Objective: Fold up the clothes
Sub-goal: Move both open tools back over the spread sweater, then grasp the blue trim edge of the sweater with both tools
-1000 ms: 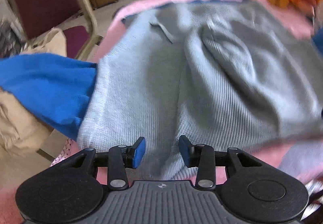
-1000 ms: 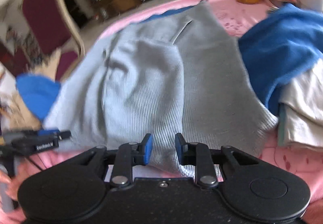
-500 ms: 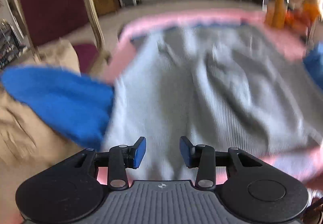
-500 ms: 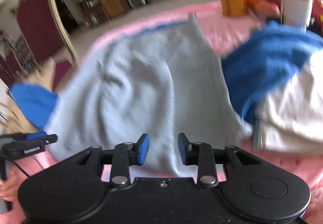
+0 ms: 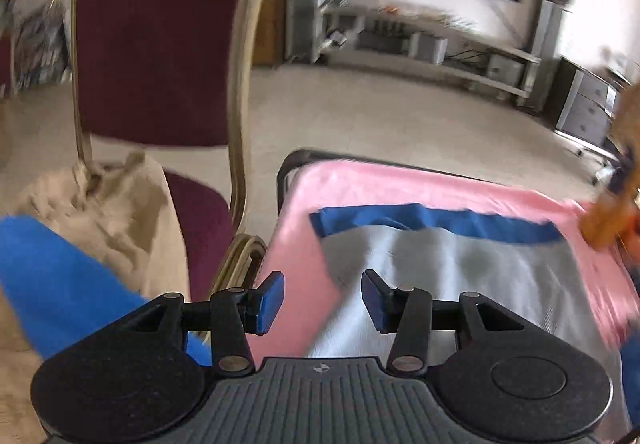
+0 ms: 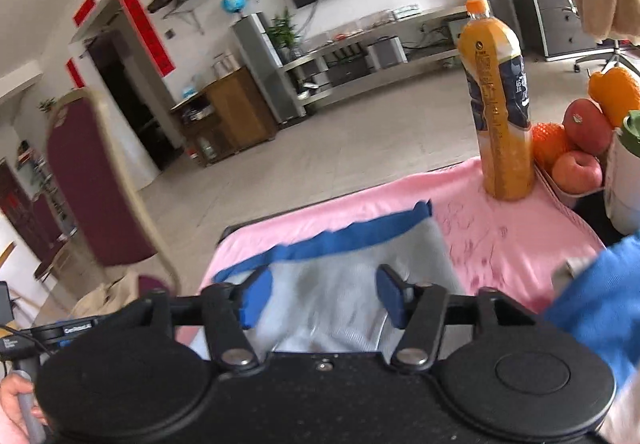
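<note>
Left tongs (image 5: 322, 302): parted, holding nothing, jaws lately widening; right tongs (image 6: 319, 296): wider apart, also holding nothing, jaws lately widening; grey knit sweater (image 5: 460, 268): just ahead of and below both, lying on the pink-covered worktop (image 5: 400, 184) over a blue garment (image 5: 440, 220); beyond the right tongs, orange juice bottle (image 6: 496, 100); step judged: one fold released, hands lifted clear; next: re-grip a sweater edge.

Little can be read. The orange juice bottle (image 6: 497, 92), at two o'clock in the right wrist view, has a dark label with print too small to read. Red paper strips (image 6: 146, 30) around the doorway at ten o'clock show no legible characters.
</note>
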Demonstrator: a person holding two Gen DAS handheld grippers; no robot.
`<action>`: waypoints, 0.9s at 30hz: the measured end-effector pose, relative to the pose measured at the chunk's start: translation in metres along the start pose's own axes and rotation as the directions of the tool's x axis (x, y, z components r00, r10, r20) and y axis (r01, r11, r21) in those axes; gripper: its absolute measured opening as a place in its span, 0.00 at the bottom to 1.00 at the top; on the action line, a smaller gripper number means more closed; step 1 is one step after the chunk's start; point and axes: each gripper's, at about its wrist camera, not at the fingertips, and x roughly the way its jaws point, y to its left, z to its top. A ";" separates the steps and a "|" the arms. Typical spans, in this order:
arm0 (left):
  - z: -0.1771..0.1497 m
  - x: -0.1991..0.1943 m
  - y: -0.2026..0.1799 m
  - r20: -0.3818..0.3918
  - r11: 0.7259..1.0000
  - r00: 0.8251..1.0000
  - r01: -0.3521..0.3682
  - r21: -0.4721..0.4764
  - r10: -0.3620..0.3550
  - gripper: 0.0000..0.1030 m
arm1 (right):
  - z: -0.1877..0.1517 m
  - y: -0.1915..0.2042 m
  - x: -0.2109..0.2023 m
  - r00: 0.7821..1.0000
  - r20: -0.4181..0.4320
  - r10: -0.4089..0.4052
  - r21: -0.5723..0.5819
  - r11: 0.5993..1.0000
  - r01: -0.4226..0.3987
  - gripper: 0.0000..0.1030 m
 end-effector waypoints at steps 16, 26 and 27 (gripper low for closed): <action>0.043 0.207 0.007 -0.169 0.966 0.981 0.055 -0.252 -0.100 0.44 | 0.027 -0.077 0.196 0.981 -0.056 -0.188 -0.045 0.982 0.186 0.31; 0.040 0.209 -0.020 -0.100 0.998 0.995 -0.023 -0.063 0.016 0.05 | 0.038 -0.125 0.250 0.975 -0.115 -0.188 0.113 0.973 0.201 0.44; 0.040 0.208 -0.022 -0.090 0.998 0.995 -0.035 -0.043 0.031 0.05 | 0.037 -0.123 0.254 0.977 -0.117 -0.180 0.109 0.975 0.193 0.41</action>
